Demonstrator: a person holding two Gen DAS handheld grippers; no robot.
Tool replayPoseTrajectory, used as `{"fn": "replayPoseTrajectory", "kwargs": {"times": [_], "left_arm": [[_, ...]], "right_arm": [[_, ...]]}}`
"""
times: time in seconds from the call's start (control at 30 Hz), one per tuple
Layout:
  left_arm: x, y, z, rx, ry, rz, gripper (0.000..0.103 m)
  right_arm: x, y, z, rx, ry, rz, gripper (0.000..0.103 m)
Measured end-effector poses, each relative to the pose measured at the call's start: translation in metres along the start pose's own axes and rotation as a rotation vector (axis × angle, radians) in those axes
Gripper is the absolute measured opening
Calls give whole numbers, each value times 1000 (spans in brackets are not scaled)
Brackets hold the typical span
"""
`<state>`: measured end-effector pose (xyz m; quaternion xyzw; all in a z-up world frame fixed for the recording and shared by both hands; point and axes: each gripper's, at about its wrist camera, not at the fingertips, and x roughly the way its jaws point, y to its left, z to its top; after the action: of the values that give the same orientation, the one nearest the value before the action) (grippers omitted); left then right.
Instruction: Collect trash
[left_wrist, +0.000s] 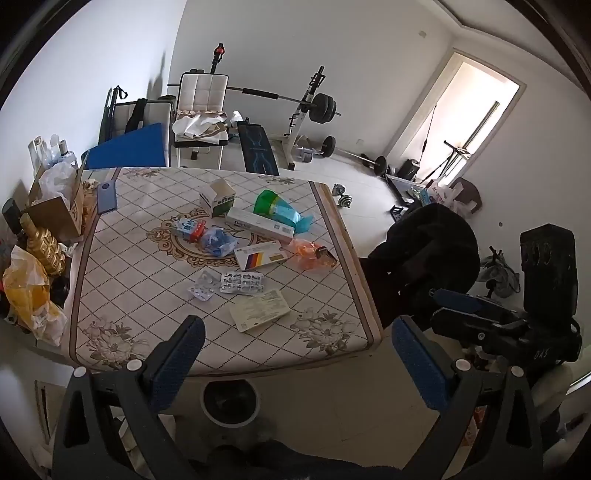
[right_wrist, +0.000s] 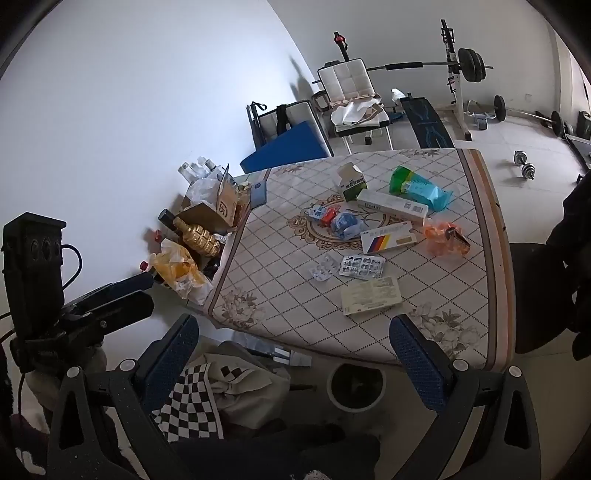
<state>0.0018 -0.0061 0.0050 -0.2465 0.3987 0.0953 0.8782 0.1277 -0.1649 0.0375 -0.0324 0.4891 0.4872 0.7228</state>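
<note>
Both grippers hang above the near edge of the desk (left_wrist: 122, 258), nothing between the jaws. Left gripper (left_wrist: 295, 354) is spread wide & empty; right gripper (right_wrist: 291, 354) likewise.

Landmark: the gold medallion (left_wrist: 166, 236) printed at the desk's centre. All trash lies on or around it. Green-white carton (left_wrist: 218, 199) sits just behind it, top flap open. Long white box (left_wrist: 258, 225) lies to its right, w/ a green-blue pouch (left_wrist: 280, 210) behind that box. Blue crumpled wrapper (left_wrist: 218, 240) & a small red-blue packet (left_wrist: 188, 227) rest on the medallion itself. Striped flat box (left_wrist: 260, 256) is at its right rim, an orange wrapper (left_wrist: 314, 254) further right, near the desk edge. Nearer than the medallion: two blister packs (left_wrist: 242, 282) and (left_wrist: 201, 286), then a pale flat carton (left_wrist: 258, 308) closest to the grippers. A round bin (left_wrist: 229, 402) stands on the floor below the near edge.

Handling, as judged: everything prob. very light. Cartons likely empty, thin card, so they'd crush under hard squeeze; best taken across the narrow sides. The pale carton lies flat, low profile; may need an edge tipped up first. Blisters are thin, slick foil, hard to pinch off a flat cloth. Wrappers are soft, crinkly; grab the bunched middle.
</note>
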Motion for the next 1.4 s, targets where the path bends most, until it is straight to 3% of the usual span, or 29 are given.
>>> {"fn": "replayPoseTrajectory", "kwargs": {"times": [1.4], "left_arm": [[2,1,-3,0,9,-12,103]], "right_arm": [[1,5,-3,3,4,7,103]]}}
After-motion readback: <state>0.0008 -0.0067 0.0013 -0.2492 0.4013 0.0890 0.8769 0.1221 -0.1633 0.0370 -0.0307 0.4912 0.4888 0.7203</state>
